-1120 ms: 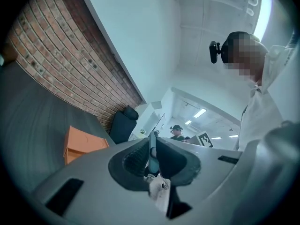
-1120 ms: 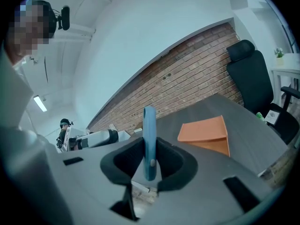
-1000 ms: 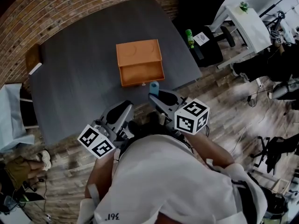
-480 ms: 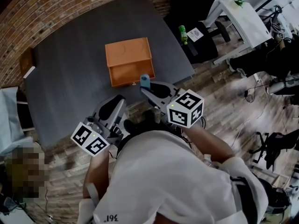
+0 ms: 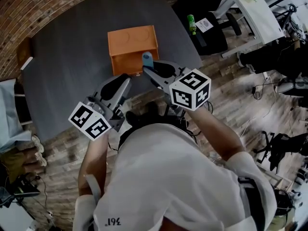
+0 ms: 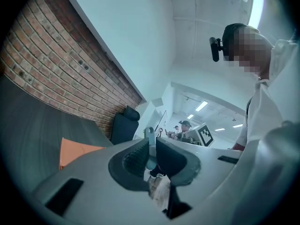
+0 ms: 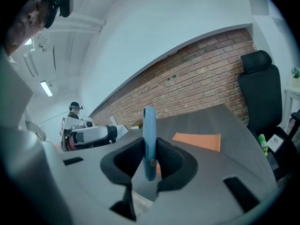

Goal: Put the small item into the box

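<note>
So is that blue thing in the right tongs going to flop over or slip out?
Probably not floppy: the blue thing stands straight above the right tongs without bending. It looks thin and small, so likely light. It might swivel or slip, since the ribbed pads pinch only its lower end.
</note>
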A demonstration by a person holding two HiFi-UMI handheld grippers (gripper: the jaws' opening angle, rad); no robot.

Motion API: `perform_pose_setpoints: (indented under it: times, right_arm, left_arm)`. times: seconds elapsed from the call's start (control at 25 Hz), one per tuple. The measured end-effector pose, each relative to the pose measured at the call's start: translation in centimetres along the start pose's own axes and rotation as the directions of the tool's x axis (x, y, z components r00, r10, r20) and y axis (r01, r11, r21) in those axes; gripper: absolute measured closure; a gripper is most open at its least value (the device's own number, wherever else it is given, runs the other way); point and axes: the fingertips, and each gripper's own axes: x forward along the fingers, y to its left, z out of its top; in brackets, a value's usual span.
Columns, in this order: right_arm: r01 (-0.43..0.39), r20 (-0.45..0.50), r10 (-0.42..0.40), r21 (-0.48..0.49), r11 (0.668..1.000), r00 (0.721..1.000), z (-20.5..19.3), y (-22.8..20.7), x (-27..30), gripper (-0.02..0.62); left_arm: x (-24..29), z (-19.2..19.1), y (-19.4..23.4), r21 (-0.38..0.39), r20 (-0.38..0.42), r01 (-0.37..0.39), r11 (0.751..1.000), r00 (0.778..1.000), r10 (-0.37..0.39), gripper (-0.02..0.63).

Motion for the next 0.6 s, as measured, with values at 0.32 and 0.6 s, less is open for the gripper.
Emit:
perform_pose_setpoints:
  times: [0.32, 0.6]
  right_arm:
    - [0.011, -0.079, -0.013, -0.034, 0.999, 0.997, -1.4, -2.0, 3.0, 0.5]
    - [0.009, -0.177, -0.023, -0.082, 0.997, 0.984, -3.4, -3.6, 5.9, 0.5]
  left_arm:
    - [1.7, -1.4, 3.2, -0.015, -0.061, -0.026, 1.0, 0.998, 0.025, 0.555]
    - [2.3, -3.9, 6.9, -0.014, -0.142, -0.076, 0.997, 0.987, 0.073, 0.555]
